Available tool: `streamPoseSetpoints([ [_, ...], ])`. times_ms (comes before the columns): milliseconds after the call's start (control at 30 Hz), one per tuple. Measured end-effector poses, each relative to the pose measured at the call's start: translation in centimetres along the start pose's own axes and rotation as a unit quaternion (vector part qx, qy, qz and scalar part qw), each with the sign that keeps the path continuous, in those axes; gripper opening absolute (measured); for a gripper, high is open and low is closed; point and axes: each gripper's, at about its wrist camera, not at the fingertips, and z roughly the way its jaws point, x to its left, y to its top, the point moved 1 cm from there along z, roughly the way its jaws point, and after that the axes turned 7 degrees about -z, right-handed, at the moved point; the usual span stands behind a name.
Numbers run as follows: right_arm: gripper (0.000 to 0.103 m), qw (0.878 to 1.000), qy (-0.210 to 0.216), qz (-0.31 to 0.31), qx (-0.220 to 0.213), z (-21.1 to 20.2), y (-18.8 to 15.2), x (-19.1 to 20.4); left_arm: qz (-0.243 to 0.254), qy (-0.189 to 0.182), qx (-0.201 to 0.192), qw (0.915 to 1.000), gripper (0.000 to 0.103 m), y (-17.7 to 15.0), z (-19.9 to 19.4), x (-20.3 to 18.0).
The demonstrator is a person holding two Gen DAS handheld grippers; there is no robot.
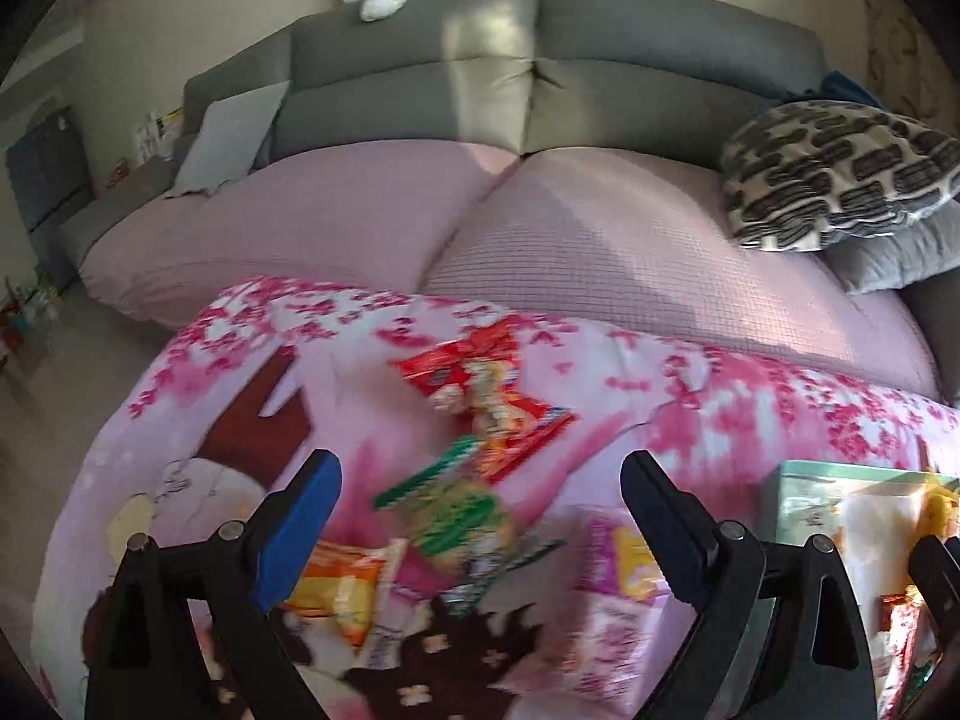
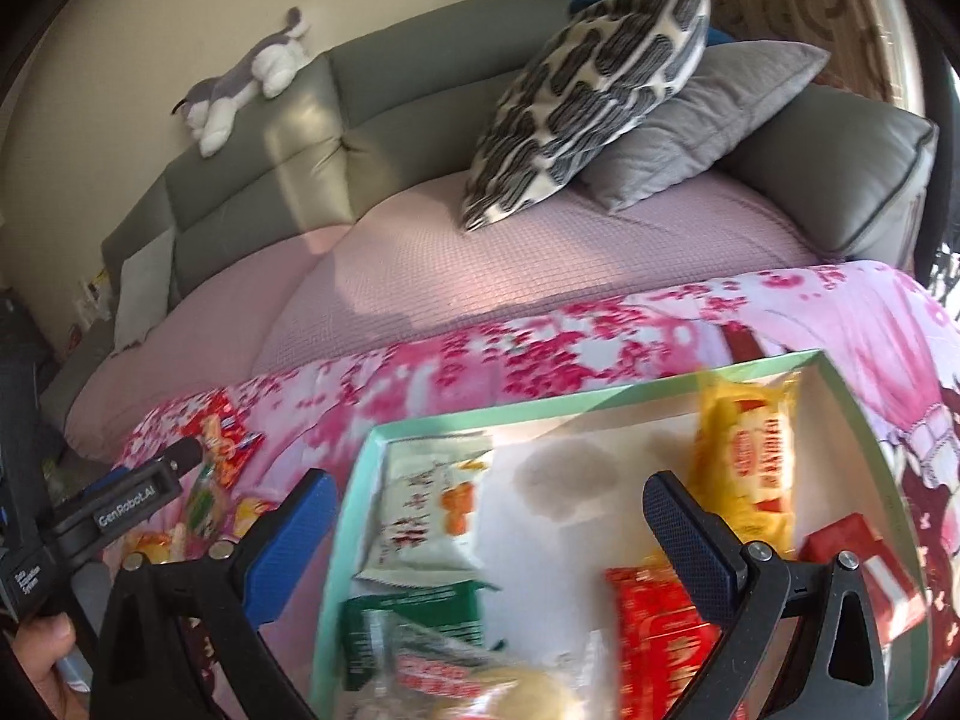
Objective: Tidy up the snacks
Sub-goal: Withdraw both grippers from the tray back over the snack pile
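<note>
The left gripper [image 1: 480,516] hangs with jaws spread wide and nothing between them, over loose snacks on the floral blanket [image 1: 750,408]. The right gripper [image 2: 489,531] is likewise released and empty above the mint-rimmed box [image 2: 600,399]. A sound next move, I judge, is to drop onto the green packet [image 1: 462,510], clamp across its narrow width, and carry it to the box. Its long axis runs diagonally toward the blanket's far edge; beyond it the red packet [image 1: 480,372] lies similarly slanted.
</note>
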Motion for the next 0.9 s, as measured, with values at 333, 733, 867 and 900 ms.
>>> streamPoseSetpoints([
  [333,0.103,0.996,0.056,-0.066,0.009,0.9,-1.1,7.4,-0.059,0.101,0.015,0.9931,0.095,0.1,0.6,8.3],
  [733,0.103,0.991,0.058,-0.113,0.042,3.7,-2.7,12.3,-0.12,0.091,0.078,0.9855,0.095,-2.0,4.0,11.6],
  [867,0.103,0.99,0.052,-0.124,0.05,4.7,-3.0,13.7,-0.117,0.096,0.091,0.9843,0.095,-2.4,4.9,11.7],
  [900,0.103,0.989,0.055,-0.125,0.052,4.9,-3.0,13.9,-0.119,0.097,0.093,0.9837,0.095,-2.5,5.0,11.9],
])
